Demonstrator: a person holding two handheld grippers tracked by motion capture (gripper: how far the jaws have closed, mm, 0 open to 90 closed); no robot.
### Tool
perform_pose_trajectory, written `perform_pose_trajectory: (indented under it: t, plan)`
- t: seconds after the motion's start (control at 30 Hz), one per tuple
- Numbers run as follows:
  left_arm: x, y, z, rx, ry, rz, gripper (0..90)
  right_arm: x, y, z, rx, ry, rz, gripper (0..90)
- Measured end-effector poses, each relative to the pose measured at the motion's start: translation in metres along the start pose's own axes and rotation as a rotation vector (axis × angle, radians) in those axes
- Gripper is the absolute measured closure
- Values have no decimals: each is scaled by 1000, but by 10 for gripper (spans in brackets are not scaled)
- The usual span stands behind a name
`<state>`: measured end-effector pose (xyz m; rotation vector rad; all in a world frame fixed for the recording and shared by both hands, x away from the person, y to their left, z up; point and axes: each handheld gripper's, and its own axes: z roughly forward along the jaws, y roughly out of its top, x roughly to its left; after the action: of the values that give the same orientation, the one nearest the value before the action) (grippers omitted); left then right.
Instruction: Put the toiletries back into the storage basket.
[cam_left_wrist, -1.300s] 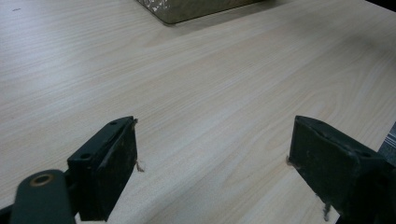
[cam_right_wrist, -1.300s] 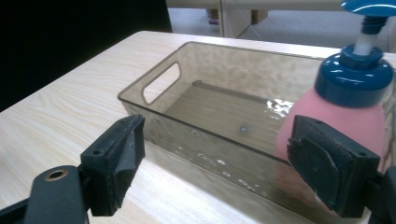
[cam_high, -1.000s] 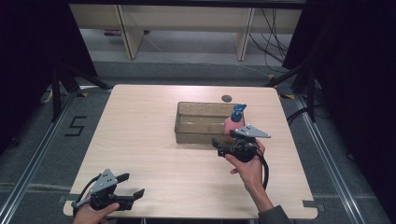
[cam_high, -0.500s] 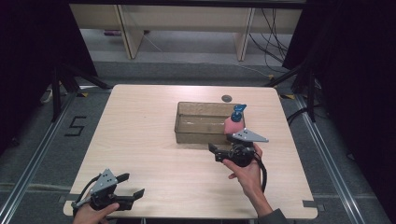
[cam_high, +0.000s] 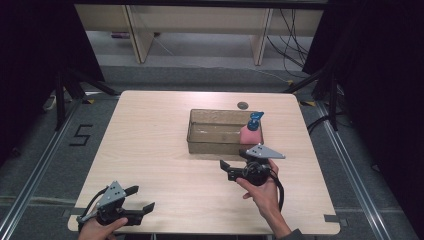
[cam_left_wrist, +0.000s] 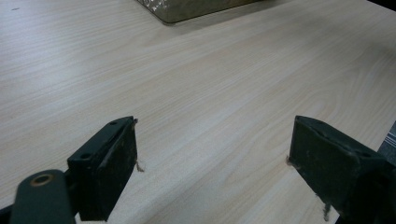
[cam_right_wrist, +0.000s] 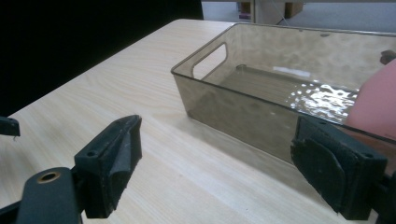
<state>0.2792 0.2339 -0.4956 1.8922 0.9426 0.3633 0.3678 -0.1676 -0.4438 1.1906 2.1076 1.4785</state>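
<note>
A smoky see-through bin (cam_high: 215, 148) stands right of the table's middle. A pink bottle (cam_high: 251, 134) with a blue cap stands upright at the bin's right end. My right gripper (cam_high: 226, 170) hovers just in front of the bin, pointing left; its jaws have just been opening and nothing is between them. In the right gripper view the bin (cam_right_wrist: 224, 107) lies ahead of the open gripper (cam_right_wrist: 215, 158), and the bottle (cam_right_wrist: 376, 102) shows pink at the right edge. My left gripper (cam_high: 144, 197) rests open near the front left corner, with bare wood between its jaws in the left gripper view (cam_left_wrist: 212, 158).
A small dark round spot (cam_high: 243, 105) sits on the wooden table (cam_high: 150, 140) behind the bin. Shelving legs and cables stand beyond the far edge. A floor mark "5" (cam_high: 81, 135) lies left of the table.
My right gripper has drawn back a little from the bin and bottle toward the near edge. The left gripper has stayed put.
</note>
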Motion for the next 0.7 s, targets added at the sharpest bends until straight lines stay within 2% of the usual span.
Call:
perform_pose_trajectory:
  t: [0.07, 0.1, 0.13, 0.17, 0.2, 0.27, 0.3, 0.33, 0.37, 0.4, 0.43, 0.5, 0.53, 0.57, 0.6, 0.63, 0.67, 0.7]
  plan:
    - [0, 0, 0, 1, 0, 1, 147, 1, -1, 0, -4, -3, -20, 169]
    - [0, 0, 1, -2, -6, 3, 147, 2, -2, -1, 1, 1, -17, 168]
    - [0, 0, 1, -2, -5, 2, 147, 4, -4, 0, 2, 13, 9, 168]
    - [0, 0, 1, -5, -6, -2, 147, 3, -4, 0, 10, 19, -12, 168]
    - [0, 0, 0, -3, -1, -2, 147, 6, -6, 0, 8, 12, 7, 168]
    - [0, 0, 0, -1, -5, 2, 147, 7, -7, -1, 17, 31, 0, 168]
    - [0, 0, 0, -1, -5, 3, 147, 9, -8, -1, 19, 28, 16, 168]
    - [-1, 0, 1, -6, -4, -4, 147, 9, -8, -1, 17, 35, 3, 168]
    - [0, 0, 0, 4, -3, 7, 147, 9, -9, -2, 14, 30, -16, 167]
    - [-1, 0, 1, -5, -4, -3, 147, 9, -9, -2, 9, 26, -19, 167]
    - [-1, 0, 1, -6, -3, -3, 147, 12, -11, -4, 25, 34, 17, 167]
    - [0, 0, 0, 4, -3, 9, 147, 9, -12, -3, 3, 34, -26, 166]
    - [-1, 0, 1, -6, -3, -2, 148, 11, -12, -5, 28, 37, 3, 166]
    - [0, 0, 0, 3, -4, 8, 147, 11, -13, -5, 17, 29, -13, 166]
    - [-1, 0, 0, 1, -4, 5, 147, 11, -14, -6, 15, 44, -7, 166]
    - [-1, 0, 0, 5, -4, 6, 147, 14, -15, -7, 31, 40, 27, 166]
    - [-1, 0, 1, 4, -5, 6, 147, 11, -16, -7, 12, 43, -2, 165]
    - [-1, 0, 0, 6, -5, 7, 147, 12, -17, -7, 28, 31, 11, 163]
